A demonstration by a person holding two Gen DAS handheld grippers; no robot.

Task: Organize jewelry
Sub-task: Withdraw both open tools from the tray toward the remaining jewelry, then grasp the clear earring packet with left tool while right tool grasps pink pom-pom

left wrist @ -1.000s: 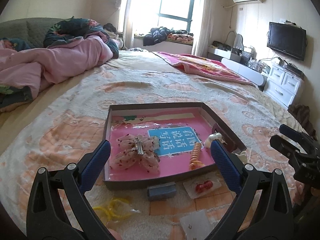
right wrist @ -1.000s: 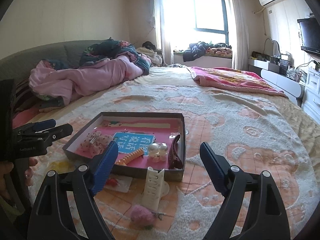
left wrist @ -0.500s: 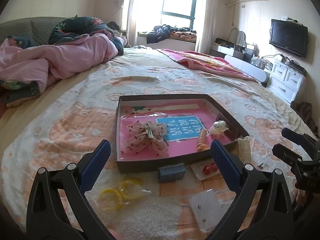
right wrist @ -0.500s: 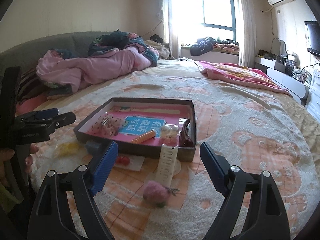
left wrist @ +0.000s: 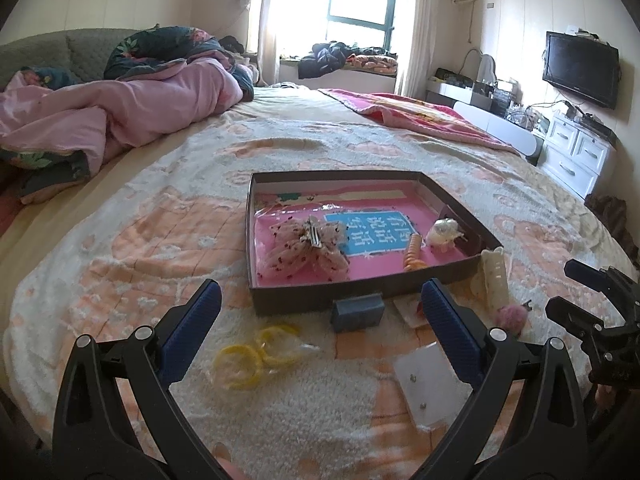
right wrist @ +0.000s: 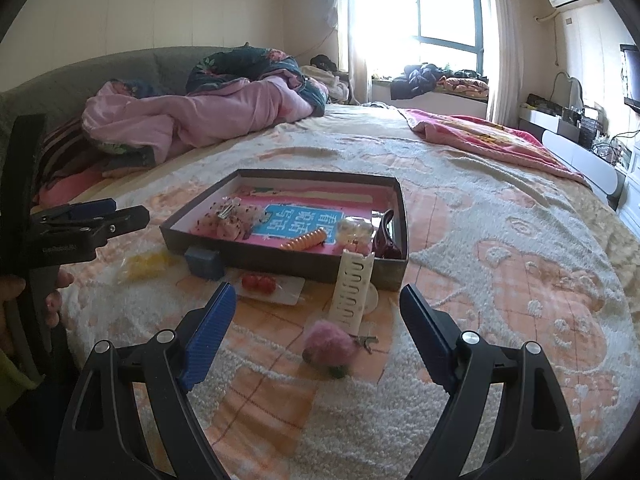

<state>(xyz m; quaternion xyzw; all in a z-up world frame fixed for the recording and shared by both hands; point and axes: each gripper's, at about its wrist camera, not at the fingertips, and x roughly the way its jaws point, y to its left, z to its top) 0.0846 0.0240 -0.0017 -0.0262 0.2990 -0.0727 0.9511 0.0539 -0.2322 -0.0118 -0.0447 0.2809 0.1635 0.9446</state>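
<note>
A dark shallow box (left wrist: pixel 360 292) (right wrist: pixel 280 266) with a pink floor sits on the bed. It holds a dotted bow clip (left wrist: pixel 306 250), an orange coil tie (left wrist: pixel 412 254) and a pearly clip (left wrist: pixel 442 234). In front of it lie yellow rings (left wrist: pixel 256 350), a small blue box (left wrist: pixel 356 312), a white comb (right wrist: pixel 354 286), a pink pompom (right wrist: pixel 328 342), red beads on a card (right wrist: pixel 260 282) and an earring card (left wrist: pixel 430 380). My left gripper (left wrist: pixel 318 306) is open and empty, above the rings. My right gripper (right wrist: pixel 314 308) is open and empty, above the pompom.
Pink quilt (left wrist: pixel 120 108) is heaped at the bed's far left. A pink blanket (left wrist: pixel 420 116) lies at the far right. White drawers (left wrist: pixel 576 156) and a wall TV (left wrist: pixel 580 68) stand right of the bed. The patterned bedspread (right wrist: pixel 500 240) stretches right of the box.
Both grippers have drawn back from the box, so more of the loose items in front of it show. Both stay open and empty.
</note>
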